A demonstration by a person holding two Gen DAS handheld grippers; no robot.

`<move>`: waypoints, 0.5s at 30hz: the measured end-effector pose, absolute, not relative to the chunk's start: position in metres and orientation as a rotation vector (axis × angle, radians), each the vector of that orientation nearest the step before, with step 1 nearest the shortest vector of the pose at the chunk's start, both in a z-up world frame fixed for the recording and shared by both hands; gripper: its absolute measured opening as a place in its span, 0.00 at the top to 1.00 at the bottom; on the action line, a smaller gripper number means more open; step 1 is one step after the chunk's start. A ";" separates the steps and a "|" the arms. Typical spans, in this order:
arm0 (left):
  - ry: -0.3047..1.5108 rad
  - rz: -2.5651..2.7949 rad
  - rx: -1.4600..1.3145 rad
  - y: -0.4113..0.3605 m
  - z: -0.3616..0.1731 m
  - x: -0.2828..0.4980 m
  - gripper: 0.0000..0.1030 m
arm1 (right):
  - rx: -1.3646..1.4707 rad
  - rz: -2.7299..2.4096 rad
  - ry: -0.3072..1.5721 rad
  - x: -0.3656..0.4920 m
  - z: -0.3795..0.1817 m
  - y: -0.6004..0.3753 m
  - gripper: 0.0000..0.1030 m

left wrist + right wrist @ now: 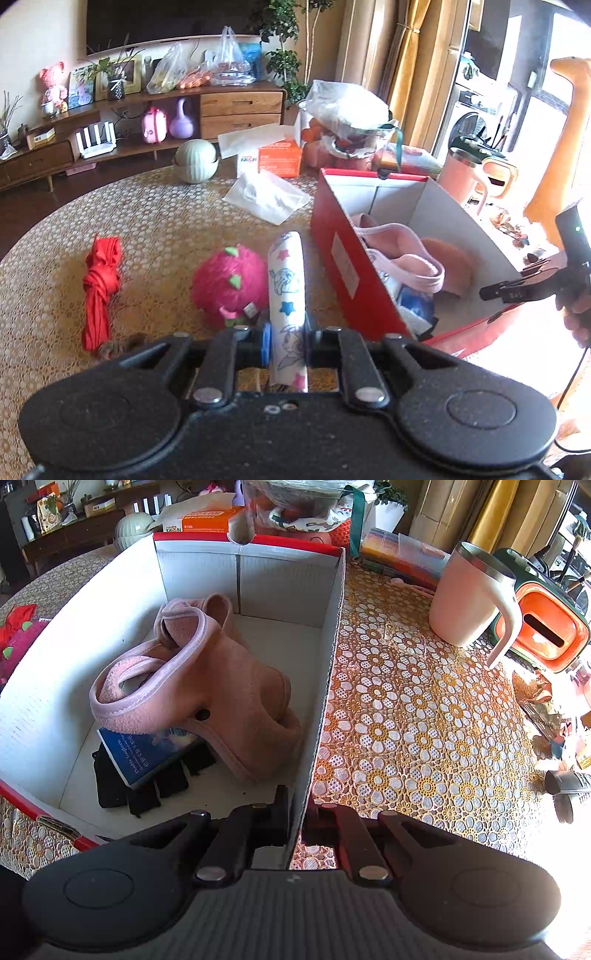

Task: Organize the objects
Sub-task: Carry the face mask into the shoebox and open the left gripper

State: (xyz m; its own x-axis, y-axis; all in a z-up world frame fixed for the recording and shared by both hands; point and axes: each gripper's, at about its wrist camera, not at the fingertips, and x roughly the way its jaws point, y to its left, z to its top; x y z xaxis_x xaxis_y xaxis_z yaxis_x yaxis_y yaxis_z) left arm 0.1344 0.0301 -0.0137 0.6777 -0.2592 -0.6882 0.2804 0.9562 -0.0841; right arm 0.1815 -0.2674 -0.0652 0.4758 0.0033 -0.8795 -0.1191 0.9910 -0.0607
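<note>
Pinched between my left gripper's jaws is a rolled white cloth with star prints, lifted clear of the lace-covered table. Just beside it sit a pink dragon-fruit plush and a knotted red cloth. My right gripper is clamped on the side wall of the red cardboard box, which holds a pink fleece garment atop a blue booklet. Near the box stands a white mug.
</note>
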 end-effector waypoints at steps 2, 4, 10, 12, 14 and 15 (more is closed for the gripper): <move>0.753 -0.335 0.047 0.018 -0.008 0.139 0.87 | -0.119 0.075 1.073 0.182 -0.065 -0.267 0.94; 0.739 -0.365 0.067 0.005 -0.003 0.143 0.87 | -0.122 0.075 1.073 0.182 -0.065 -0.267 0.94; 0.722 -0.435 0.134 -0.038 0.007 0.156 0.87 | -0.126 0.073 1.075 0.181 -0.065 -0.266 0.94; 0.722 -0.452 0.157 -0.051 0.007 0.161 0.86 | -0.126 0.075 1.076 0.181 -0.065 -0.266 0.94; 0.724 -0.465 0.181 -0.064 0.006 0.166 0.86 | -0.127 0.075 1.077 0.182 -0.065 -0.267 0.94; 0.726 -0.472 0.192 -0.070 0.005 0.169 0.86 | -0.127 0.077 1.078 0.182 -0.065 -0.267 0.94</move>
